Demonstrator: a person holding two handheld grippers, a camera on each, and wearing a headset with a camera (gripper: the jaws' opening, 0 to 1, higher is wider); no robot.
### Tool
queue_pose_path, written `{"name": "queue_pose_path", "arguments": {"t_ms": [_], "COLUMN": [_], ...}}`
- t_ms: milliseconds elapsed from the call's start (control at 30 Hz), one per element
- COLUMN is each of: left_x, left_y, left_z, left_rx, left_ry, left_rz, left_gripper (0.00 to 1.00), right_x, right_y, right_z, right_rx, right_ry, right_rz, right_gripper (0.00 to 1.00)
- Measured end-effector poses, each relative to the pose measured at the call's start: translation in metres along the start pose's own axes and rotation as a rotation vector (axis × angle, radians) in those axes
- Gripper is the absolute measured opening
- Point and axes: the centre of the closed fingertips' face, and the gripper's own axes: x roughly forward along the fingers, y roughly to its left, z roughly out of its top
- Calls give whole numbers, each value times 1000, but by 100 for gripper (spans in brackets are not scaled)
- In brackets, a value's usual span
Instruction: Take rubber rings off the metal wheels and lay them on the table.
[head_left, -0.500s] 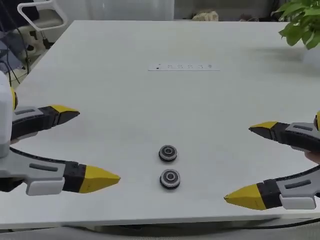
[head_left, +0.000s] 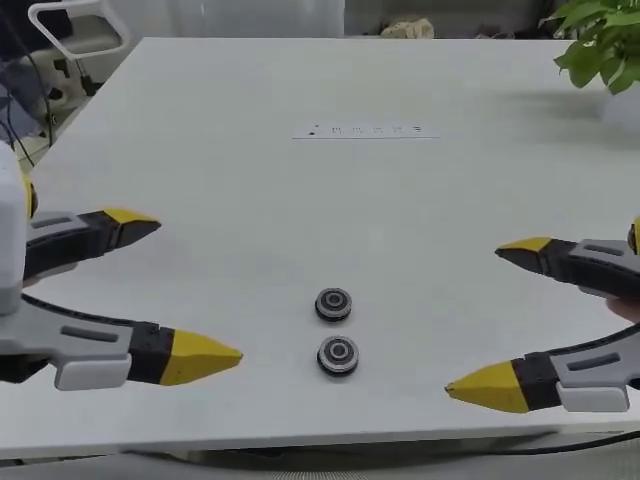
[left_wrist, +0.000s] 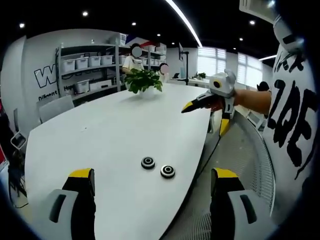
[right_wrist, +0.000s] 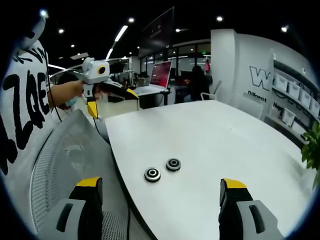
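We held our left gripper wide open over the left side of the desk, and it had nothing in it. Our right gripper was wide open too, over the right side, and it held nothing. Between the two grippers, near the front edge of the desk, lay the far wheel and the near wheel, just beside each other. Each had a dark rubber ring around it. A green plant stood at the far right corner.
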Motion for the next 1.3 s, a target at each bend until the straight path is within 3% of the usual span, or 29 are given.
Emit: {"name": "queue_pose_path", "arguments": {"t_ms": [600, 833, 1300], "left_x": [3, 5, 12], "left_y": [3, 6, 6], "left_z": [7, 16, 17], "left_rx": [18, 33, 44], "left_ry": [-1, -14, -13], "left_rz": [-11, -12, -32], "left_gripper": [97, 97, 97], "right_x": [4, 7, 16], "right_y": [-4, -5, -6], "right_z": [10, 18, 23], "right_rx": [-17, -28, -43], "right_ry": [-18, -29, -36], "right_rz": [5, 11, 26], "right_gripper": [96, 95, 93]}}
